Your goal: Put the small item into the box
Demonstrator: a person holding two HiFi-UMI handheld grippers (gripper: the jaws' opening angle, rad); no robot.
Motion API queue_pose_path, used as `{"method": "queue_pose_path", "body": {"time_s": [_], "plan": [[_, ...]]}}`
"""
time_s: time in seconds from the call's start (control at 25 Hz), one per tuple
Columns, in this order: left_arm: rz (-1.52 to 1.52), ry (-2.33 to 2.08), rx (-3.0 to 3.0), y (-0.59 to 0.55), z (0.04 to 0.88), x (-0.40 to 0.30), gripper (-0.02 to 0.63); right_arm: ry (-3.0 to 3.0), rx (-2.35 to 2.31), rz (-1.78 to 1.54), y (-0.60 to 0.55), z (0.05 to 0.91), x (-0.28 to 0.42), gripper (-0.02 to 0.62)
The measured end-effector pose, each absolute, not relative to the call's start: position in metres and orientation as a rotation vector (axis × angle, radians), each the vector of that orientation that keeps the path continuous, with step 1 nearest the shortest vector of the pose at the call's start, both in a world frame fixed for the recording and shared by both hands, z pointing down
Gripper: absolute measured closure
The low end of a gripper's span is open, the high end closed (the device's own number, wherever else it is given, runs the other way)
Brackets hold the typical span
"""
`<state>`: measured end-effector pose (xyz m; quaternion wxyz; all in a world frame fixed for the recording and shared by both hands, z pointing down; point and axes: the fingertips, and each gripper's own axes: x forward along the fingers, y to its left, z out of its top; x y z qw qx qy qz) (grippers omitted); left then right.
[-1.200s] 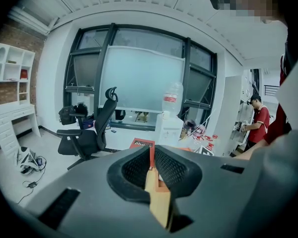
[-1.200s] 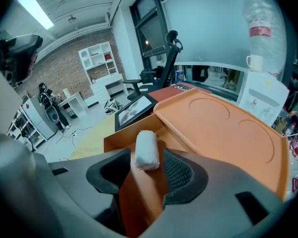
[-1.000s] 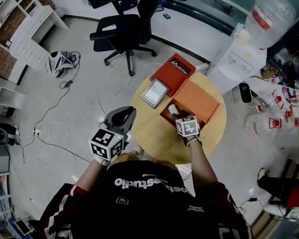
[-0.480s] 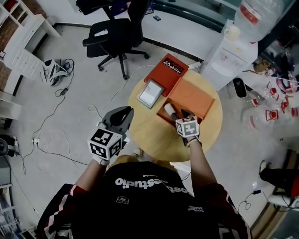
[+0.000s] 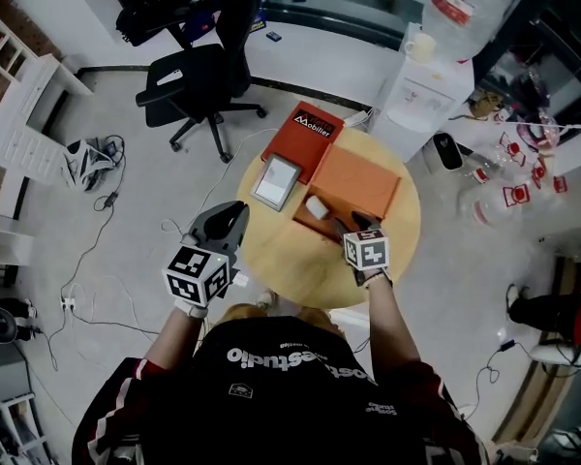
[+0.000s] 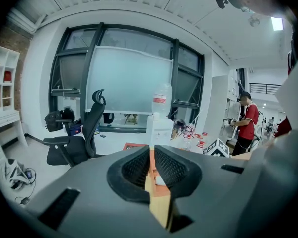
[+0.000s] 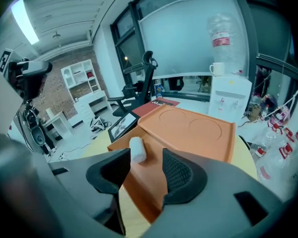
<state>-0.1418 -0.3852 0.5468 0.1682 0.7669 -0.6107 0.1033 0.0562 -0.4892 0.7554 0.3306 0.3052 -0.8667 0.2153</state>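
Small item (image 5: 317, 206): white, short and roll-shaped, lying on its side in the open compartment at the near-left end of the box (image 5: 368, 177). Nothing holds it. In the right gripper view the item (image 7: 137, 149) lies just past the jaw tips, closer to the left pad, on the orange floor of the compartment and free of both pads.

Box: orange, on the far-right part of the round wooden table (image 5: 290, 255). Its larger flat section (image 7: 193, 125) has two shallow round recesses and sits on the far side of the compartment.

Right gripper (image 5: 356, 225): held over the near edge of the box and pointing into it. Its jaws (image 7: 145, 157) stand apart with only the box floor showing in the gap; it grips nothing.

Left gripper (image 5: 230, 213): at the left edge of the table, well apart from the box and pointing toward it. In its own view the gripper (image 6: 152, 155) has its jaws drawn together, with only a thin slit between the pads. Through the slit a strip of table and orange box shows; nothing is clamped.

Other things on the table: a red lid (image 5: 302, 139) with white lettering at the far-left, touching the box; a grey flat panel (image 5: 276, 180) just left of the box.

Surroundings: a black office chair (image 5: 189, 76) on the floor to the far left, and a white water dispenser (image 5: 416, 80) beyond the table to the far right.
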Motion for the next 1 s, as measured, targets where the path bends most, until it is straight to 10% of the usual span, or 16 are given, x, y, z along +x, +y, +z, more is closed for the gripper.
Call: {"method": "queue_pose_path", "body": {"time_s": [1.0], "plan": [[0.215,-1.462,2.438,-0.415,0.534,-0.11,0.563,-2.263,1.326,0.628,-0.434,0.672,0.114,0.379]]}}
